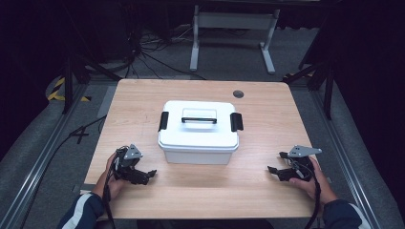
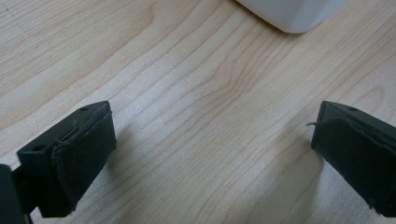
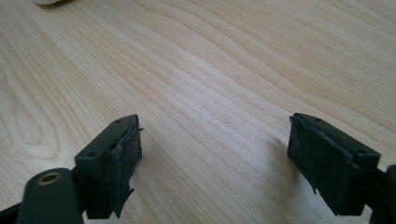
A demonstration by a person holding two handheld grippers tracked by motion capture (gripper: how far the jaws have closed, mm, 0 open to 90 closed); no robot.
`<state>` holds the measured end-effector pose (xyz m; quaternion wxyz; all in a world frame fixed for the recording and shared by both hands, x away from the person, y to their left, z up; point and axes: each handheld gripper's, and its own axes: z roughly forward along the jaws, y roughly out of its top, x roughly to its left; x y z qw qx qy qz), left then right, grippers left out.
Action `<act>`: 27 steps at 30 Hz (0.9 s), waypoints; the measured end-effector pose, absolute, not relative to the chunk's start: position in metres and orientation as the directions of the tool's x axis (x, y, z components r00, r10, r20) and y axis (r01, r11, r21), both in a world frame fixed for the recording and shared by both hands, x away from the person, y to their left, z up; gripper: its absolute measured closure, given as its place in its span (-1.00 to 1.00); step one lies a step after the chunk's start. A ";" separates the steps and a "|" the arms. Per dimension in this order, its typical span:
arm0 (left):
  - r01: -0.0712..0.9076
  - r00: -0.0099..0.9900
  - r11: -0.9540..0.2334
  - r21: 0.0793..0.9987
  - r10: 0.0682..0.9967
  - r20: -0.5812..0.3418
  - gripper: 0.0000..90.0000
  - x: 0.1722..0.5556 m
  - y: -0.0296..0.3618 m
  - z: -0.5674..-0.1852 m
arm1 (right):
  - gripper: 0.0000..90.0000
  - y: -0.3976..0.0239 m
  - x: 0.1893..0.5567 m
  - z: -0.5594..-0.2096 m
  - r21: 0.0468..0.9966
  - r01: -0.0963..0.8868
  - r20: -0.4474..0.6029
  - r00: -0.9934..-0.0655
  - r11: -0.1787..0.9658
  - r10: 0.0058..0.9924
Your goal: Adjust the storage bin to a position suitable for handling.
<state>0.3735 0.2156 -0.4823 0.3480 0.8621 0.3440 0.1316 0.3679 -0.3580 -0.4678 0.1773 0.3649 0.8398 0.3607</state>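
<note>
Nearest the person, the left gripper point(image 1: 149, 173) and right gripper point(image 1: 273, 170) rest low over the wooden counter point(image 1: 143, 98), each with jaws spread wide and nothing between them (bare wood shows in both gripper views). Farther in, between the two, sits the white lidded box point(image 1: 198, 131), black latches at its ends.

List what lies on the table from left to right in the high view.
left gripper → left black latch → black handle on the white lidded box → right black latch → right gripper
</note>
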 end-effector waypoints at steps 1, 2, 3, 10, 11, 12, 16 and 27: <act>0.498 0.735 -0.524 0.691 0.678 -0.015 -0.99 0.372 0.215 -0.482 | -0.61 -0.358 0.368 -0.468 0.735 0.486 -0.035 -0.669 0.472 0.743; 0.495 0.737 -0.526 0.692 0.676 -0.013 -0.99 0.372 0.215 -0.482 | -0.61 -0.358 0.368 -0.468 0.735 0.486 -0.035 -0.668 0.472 0.743; 0.490 0.739 -0.533 0.690 0.674 -0.004 -0.99 0.372 0.215 -0.482 | -0.61 -0.358 0.368 -0.468 0.735 0.486 -0.035 -0.668 0.472 0.743; 0.474 0.766 -0.546 0.691 0.642 -0.019 -0.99 0.372 0.221 -0.483 | -0.65 -0.358 0.369 -0.468 0.734 0.486 -0.037 -0.669 0.474 0.742; 0.470 0.769 -0.552 0.689 0.639 -0.013 -0.99 0.373 0.223 -0.482 | -0.68 -0.358 0.369 -0.468 0.730 0.491 -0.040 -0.664 0.476 0.747; 0.472 0.765 -0.547 0.691 0.644 -0.012 -0.99 0.373 0.225 -0.483 | -0.70 -0.357 0.368 -0.467 0.723 0.497 -0.046 -0.659 0.480 0.751; 0.464 0.774 -0.560 0.687 0.634 -0.005 -0.99 0.373 0.228 -0.482 | -0.70 -0.354 0.368 -0.461 0.687 0.497 -0.089 -0.666 0.529 0.741; 0.470 0.770 -0.554 0.688 0.637 -0.013 -0.99 0.373 0.228 -0.482 | -0.46 -0.351 0.367 -0.450 0.646 0.484 -0.091 -0.719 0.590 0.690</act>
